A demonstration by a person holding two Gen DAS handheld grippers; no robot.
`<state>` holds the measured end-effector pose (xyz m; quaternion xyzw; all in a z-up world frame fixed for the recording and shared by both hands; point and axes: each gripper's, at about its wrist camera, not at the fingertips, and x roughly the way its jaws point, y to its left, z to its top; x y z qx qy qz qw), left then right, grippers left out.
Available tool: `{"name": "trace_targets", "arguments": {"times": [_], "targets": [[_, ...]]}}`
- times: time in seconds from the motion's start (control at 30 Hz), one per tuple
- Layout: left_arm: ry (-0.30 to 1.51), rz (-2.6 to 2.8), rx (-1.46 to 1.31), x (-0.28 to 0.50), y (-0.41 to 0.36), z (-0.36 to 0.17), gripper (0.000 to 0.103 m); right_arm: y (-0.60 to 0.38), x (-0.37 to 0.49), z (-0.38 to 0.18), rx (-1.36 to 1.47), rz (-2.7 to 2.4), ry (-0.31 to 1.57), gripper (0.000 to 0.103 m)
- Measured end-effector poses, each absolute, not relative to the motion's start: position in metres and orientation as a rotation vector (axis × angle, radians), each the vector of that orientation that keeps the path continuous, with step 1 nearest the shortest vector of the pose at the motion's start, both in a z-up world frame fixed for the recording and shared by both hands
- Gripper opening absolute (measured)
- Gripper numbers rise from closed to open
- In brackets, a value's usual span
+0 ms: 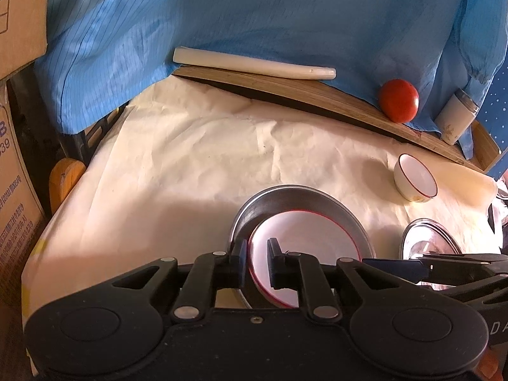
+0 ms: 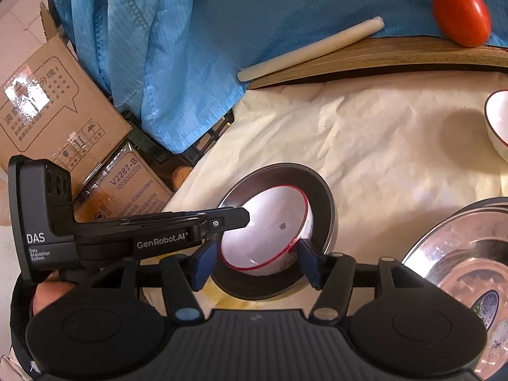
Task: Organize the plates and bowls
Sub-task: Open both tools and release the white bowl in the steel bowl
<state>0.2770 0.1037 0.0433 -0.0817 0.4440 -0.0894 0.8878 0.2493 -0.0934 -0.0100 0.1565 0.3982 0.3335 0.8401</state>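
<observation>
A white bowl with a red rim (image 1: 304,241) sits inside a steel bowl (image 1: 270,200) on the cream table cover. My left gripper (image 1: 256,260) is nearly closed, its fingers pinching the white bowl's near-left rim. In the right wrist view the same white bowl (image 2: 270,228) lies in the steel bowl (image 2: 324,203), and my right gripper (image 2: 255,262) is open with its blue pads either side of the white bowl. A second red-rimmed white bowl (image 1: 416,179) stands at the right, also seen in the right wrist view (image 2: 498,120). A stack of steel plates (image 1: 428,238) (image 2: 460,254) is at the right.
A wooden board (image 1: 285,85) lies along the back under a blue garment (image 1: 254,16), with a white stick (image 1: 254,63), a tomato (image 1: 399,100) and a small white bottle (image 1: 457,116). Cardboard boxes (image 2: 57,111) stand at the left.
</observation>
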Motion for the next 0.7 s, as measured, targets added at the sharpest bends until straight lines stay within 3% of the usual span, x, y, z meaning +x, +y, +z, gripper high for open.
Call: {"name": "trace_targets", "arguments": {"times": [0.23, 0.7], "targets": [[0.879, -0.17, -0.202, 0.275, 0.105, 0.058, 0.028, -0.109, 0.242, -0.002, 0.357, 0.719, 0.802, 0.077], [0.83, -0.201, -0.258, 0.293, 0.062, 0.074, 0.084, -0.187, 0.245, 0.008, 0.482, 0.664, 0.704, 0.096]]}}
